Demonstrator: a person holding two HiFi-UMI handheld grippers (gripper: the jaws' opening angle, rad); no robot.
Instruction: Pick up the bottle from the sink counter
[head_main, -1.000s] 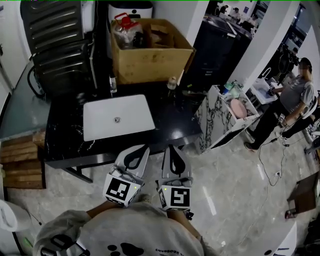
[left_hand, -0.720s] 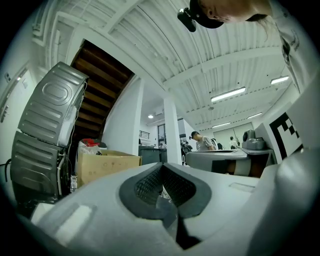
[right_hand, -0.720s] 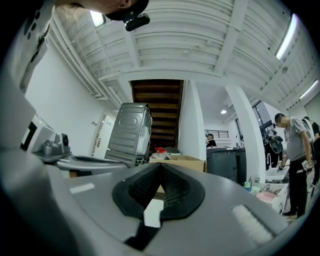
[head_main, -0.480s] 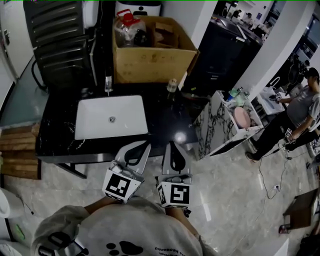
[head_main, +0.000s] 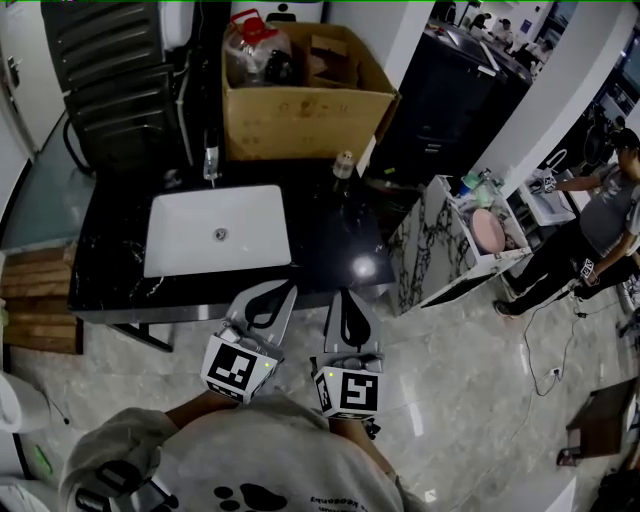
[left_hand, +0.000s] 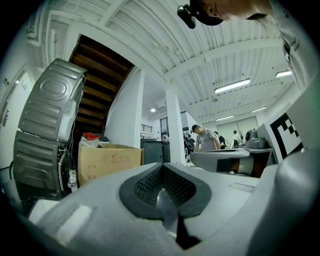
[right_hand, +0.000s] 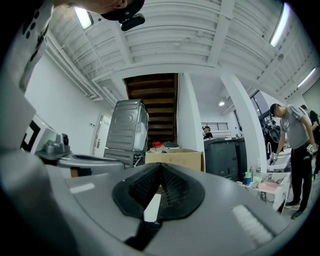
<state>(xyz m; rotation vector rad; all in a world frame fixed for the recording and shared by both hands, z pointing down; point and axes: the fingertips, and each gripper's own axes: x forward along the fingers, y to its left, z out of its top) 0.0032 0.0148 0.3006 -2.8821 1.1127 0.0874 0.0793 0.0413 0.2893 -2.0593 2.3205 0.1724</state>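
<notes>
A small bottle with a pale cap (head_main: 344, 165) stands on the black sink counter (head_main: 330, 250), at its back just in front of a cardboard box. The white sink basin (head_main: 220, 230) lies left of it, with a faucet (head_main: 210, 155) behind. My left gripper (head_main: 283, 288) and right gripper (head_main: 341, 294) are side by side at the counter's front edge, well short of the bottle. Both are shut with nothing between the jaws, as the left gripper (left_hand: 161, 167) and right gripper (right_hand: 161, 166) views confirm. The bottle is hidden in both gripper views.
The cardboard box (head_main: 305, 100) holds a clear jug with a red cap (head_main: 250, 45). Stacked grey machines (head_main: 100, 80) stand back left and wooden boards (head_main: 40, 300) at left. A marble-patterned cabinet (head_main: 440, 240) and a standing person (head_main: 610, 200) are on the right.
The counter and sink have slid left and nearer in the head view as I stepped closer. Both grippers now reach the counter's front edge, still shut.
</notes>
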